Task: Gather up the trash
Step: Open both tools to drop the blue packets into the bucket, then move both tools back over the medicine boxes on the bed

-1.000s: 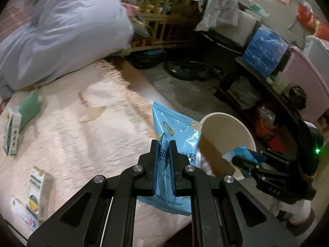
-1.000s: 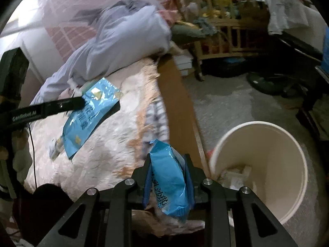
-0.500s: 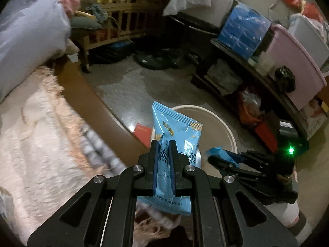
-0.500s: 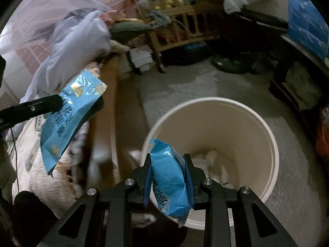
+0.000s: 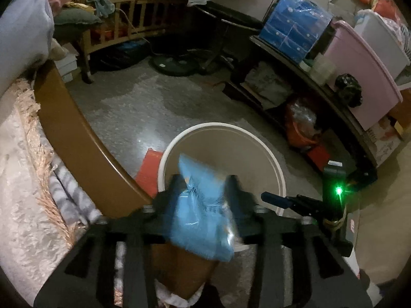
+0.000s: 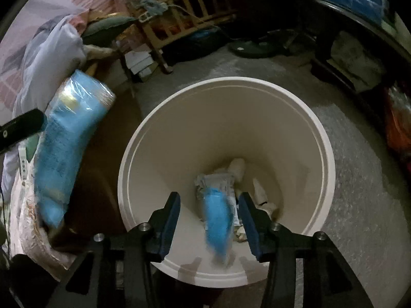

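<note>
A cream waste bin [image 6: 321, 138] stands on the floor beside the bed; it also shows in the left wrist view [image 5: 272, 159]. My right gripper [image 6: 209, 200] is open above the bin, and a small blue snack wrapper [image 6: 218, 220] is blurred, falling between its fingers into the bin. My left gripper [image 5: 205, 182] has its jaws spread at the bin's near rim, with a larger blue snack packet [image 5: 203, 218] blurred between them. That packet also shows at the left of the right wrist view [image 6: 64, 143].
Crumpled paper [image 6: 239, 169] lies in the bin's bottom. The wooden bed edge [image 5: 77, 133] and a fringed blanket [image 5: 25, 179] are left. A red item [image 5: 149, 169] lies by the bin. Shelves with boxes [image 5: 295, 20] and a pink tub [image 5: 364, 77] line the right.
Both grippers have moved from the bed to over the bin. The right gripper has opened and dropped its wrapper. The left gripper's jaws have spread and its packet is slipping.
</note>
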